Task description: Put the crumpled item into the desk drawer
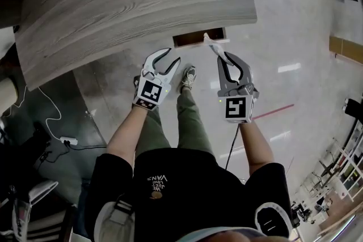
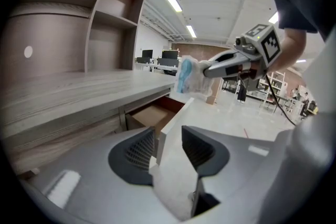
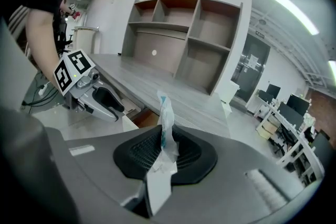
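The crumpled item (image 1: 211, 42) is a white and blue wrapper, and my right gripper (image 1: 222, 56) is shut on it just in front of the open desk drawer (image 1: 197, 38). In the right gripper view the wrapper (image 3: 165, 118) sticks up from between the pressed pads. My left gripper (image 1: 173, 55) stands open to the left of it, close to the drawer. In the left gripper view the drawer's pale front panel (image 2: 176, 118) lies between the spread jaws without being pinched, and the brown drawer inside (image 2: 152, 115) shows behind it.
The grey wood-grain desk (image 1: 130, 3) fills the upper left, with a shelf unit (image 3: 184, 34) on its far side. The person's legs and a shoe (image 1: 188, 77) stand below the drawer. A power strip and cable (image 1: 67, 140) lie on the floor at left.
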Demonstrator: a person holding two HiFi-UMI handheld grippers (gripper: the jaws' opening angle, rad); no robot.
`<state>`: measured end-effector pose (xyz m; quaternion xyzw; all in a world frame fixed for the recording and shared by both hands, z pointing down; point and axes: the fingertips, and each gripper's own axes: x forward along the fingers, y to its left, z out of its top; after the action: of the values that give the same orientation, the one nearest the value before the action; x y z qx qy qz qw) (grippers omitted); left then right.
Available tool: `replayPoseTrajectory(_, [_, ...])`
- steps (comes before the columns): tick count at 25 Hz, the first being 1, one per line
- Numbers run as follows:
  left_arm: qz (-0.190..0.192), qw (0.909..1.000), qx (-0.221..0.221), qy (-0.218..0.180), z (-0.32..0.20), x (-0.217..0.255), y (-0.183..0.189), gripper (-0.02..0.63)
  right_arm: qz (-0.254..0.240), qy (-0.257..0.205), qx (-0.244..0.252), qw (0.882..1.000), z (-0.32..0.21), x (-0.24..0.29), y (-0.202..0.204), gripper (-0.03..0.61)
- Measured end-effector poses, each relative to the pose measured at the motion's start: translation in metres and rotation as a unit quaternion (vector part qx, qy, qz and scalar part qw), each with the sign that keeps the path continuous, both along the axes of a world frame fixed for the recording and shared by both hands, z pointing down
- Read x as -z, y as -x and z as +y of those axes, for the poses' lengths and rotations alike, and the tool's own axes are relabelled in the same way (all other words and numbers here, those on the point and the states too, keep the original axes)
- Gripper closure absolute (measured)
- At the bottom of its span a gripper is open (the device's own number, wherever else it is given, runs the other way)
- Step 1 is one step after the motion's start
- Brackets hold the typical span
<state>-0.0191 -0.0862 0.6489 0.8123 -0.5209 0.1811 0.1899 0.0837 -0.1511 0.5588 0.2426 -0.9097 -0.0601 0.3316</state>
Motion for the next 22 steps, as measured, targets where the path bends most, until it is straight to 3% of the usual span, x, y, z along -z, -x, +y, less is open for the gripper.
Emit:
replayPoseTrajectory(8, [-0.021,0.9997,0.010,0.001,-0.005,-0.013,-0.003,0.443,0.050,-0.062,0.093,0.992,-0.004,-0.012,0.013,0.534])
replayPoseTrajectory(15, [-0.028,0.9991,0.028,0.014,-0.004,-0.024,0.000,0.443,0.068,-0.078,0.137,0.985,-0.009,-0.029,0.027,0.534])
replayPoseTrajectory(22, [-0.036,0.9992,0.015,0.013,-0.011,-0.029,-0.005,0.443,0.074,-0.089,0.177,0.977,-0.013,-0.043,0.043,0.534])
